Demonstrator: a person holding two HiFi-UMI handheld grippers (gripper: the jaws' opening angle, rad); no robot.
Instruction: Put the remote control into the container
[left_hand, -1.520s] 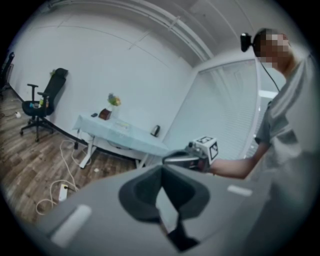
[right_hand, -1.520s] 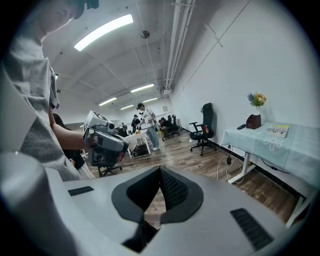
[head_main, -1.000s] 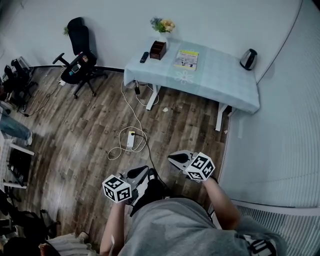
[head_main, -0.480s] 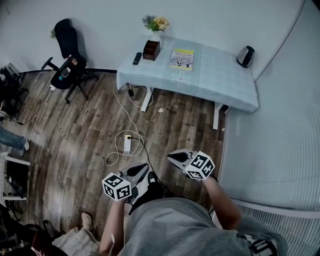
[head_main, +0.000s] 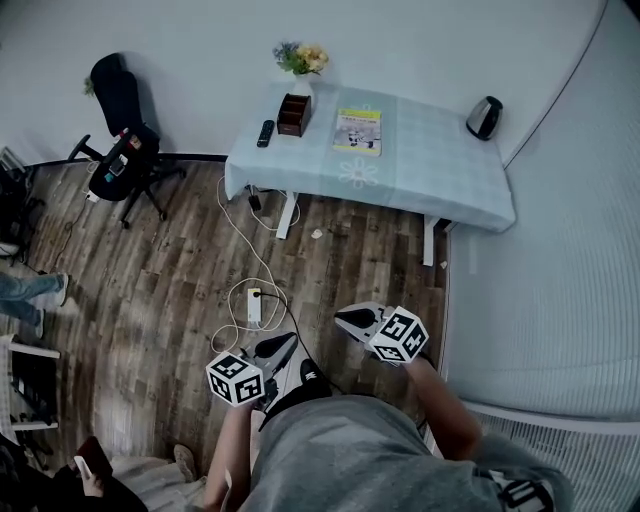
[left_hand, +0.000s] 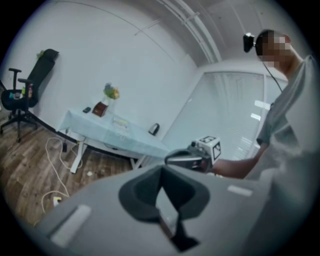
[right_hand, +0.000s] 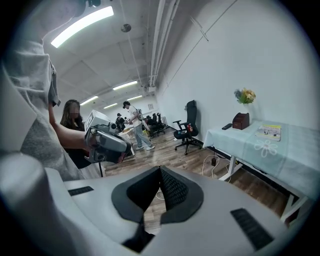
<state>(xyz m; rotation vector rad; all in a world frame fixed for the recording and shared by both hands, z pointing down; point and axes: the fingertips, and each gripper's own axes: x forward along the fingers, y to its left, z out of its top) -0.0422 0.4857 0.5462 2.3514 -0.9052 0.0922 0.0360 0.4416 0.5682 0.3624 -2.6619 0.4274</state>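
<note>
The black remote control (head_main: 265, 132) lies at the left end of a table with a pale blue cloth (head_main: 420, 165), far ahead of me. Right beside it stands the brown open container (head_main: 293, 114). My left gripper (head_main: 288, 343) and right gripper (head_main: 342, 317) are held low in front of the person's body, over the wooden floor and well short of the table. Both are shut with nothing in them. The left gripper view shows the remote (left_hand: 87, 109) and container (left_hand: 100, 108) small in the distance. The right gripper view shows the remote (right_hand: 227, 126) next to the container (right_hand: 241, 120).
The table also bears a vase of flowers (head_main: 300, 58), a booklet (head_main: 358, 131) and a kettle (head_main: 483, 117). A power strip (head_main: 254, 305) with white cable lies on the floor between me and the table. An office chair (head_main: 120, 150) stands left; a wall runs along the right.
The table and its objects have slid left and slightly lower in the head view as the person walks towards it. Both grippers keep their place before the body and stay shut.
</note>
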